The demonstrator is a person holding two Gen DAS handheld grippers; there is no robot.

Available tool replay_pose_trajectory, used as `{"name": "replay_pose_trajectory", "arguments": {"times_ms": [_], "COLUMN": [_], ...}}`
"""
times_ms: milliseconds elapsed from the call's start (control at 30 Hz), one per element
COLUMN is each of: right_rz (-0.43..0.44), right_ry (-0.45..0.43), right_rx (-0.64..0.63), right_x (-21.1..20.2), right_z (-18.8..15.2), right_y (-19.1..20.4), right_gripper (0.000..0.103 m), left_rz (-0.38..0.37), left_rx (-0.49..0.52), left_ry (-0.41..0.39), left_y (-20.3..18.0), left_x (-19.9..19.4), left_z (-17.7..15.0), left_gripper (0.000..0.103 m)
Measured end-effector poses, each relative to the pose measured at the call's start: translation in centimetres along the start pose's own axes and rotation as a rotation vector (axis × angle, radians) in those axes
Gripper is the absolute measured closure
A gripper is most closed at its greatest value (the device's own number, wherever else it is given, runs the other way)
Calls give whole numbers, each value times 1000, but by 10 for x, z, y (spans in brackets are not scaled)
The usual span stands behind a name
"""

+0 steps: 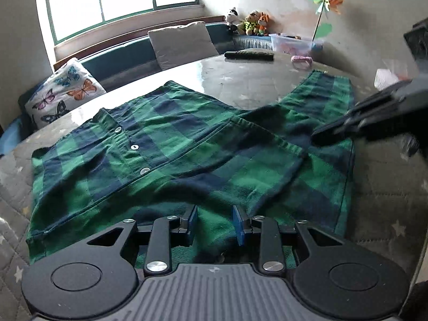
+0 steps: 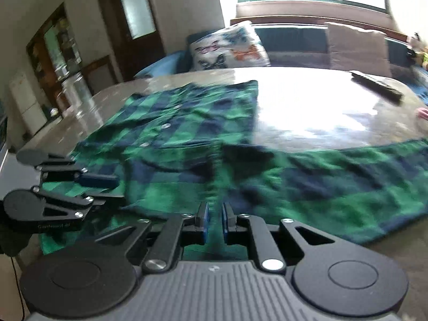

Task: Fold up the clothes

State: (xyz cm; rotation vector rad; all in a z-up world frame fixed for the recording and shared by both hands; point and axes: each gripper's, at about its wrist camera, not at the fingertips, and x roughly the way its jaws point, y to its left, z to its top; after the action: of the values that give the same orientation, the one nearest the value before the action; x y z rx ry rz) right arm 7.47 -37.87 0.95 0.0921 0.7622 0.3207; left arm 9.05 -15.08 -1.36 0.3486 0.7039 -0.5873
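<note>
A green and navy checked shirt (image 1: 187, 147) lies button side up on the table, one sleeve (image 1: 329, 93) stretched toward the far right. My left gripper (image 1: 216, 224) hovers low over the shirt's near hem. Its blue pads (image 1: 193, 223) stand apart and cloth shows in the gap, with no pad pressing on it. The right wrist view shows it side-on (image 2: 117, 190) at a folded edge. My right gripper (image 2: 214, 222) is shut on a raised ridge of the shirt (image 2: 187, 123). It also appears at the right of the left wrist view (image 1: 318, 135), on the shirt's right side.
A black remote control (image 1: 248, 55) and a pink item (image 1: 301, 60) lie at the far side of the glossy table (image 1: 240, 80). A grey quilted mat (image 1: 382, 187) covers the near part. A bench with a butterfly cushion (image 1: 64, 91) runs behind.
</note>
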Motion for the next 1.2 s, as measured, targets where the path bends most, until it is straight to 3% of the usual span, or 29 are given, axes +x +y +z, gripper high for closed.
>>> {"name": "replay_pose_trajectory", "arguments": {"times_ms": [167, 433, 567, 633, 900, 1033, 1133, 1200], "right_rz": [-133, -438, -526, -572, -678, -691, -693, -679], "right_ry": [-49, -108, -120, -126, -124, -138, -143, -149], "right_rx": [83, 234, 321, 339, 412, 417, 405, 409], "right_x": [-17, -22, -17, -16, 0, 2, 2, 0], "right_z": [0, 10, 13, 15, 22, 23, 24, 25], "right_y": [-45, -147, -189, -205, -244, -245, -242, -240], "right_gripper": [91, 84, 77, 67, 61, 64, 86, 92], "left_rz": [1, -23, -32, -31, -35, -32, -26, -22], "left_rx": [2, 6, 9, 6, -8, -12, -17, -21], "left_ry": [-14, -47, -47, -42, -37, -30, -27, -30], "left_y": [-4, -19, -23, -24, -25, -23, -21, -19], "left_x": [-7, -11, -9, -7, -5, -4, -4, -6], "left_z": [6, 19, 21, 22, 22, 21, 20, 19], "left_gripper": [71, 68, 66, 65, 62, 61, 61, 61]}}
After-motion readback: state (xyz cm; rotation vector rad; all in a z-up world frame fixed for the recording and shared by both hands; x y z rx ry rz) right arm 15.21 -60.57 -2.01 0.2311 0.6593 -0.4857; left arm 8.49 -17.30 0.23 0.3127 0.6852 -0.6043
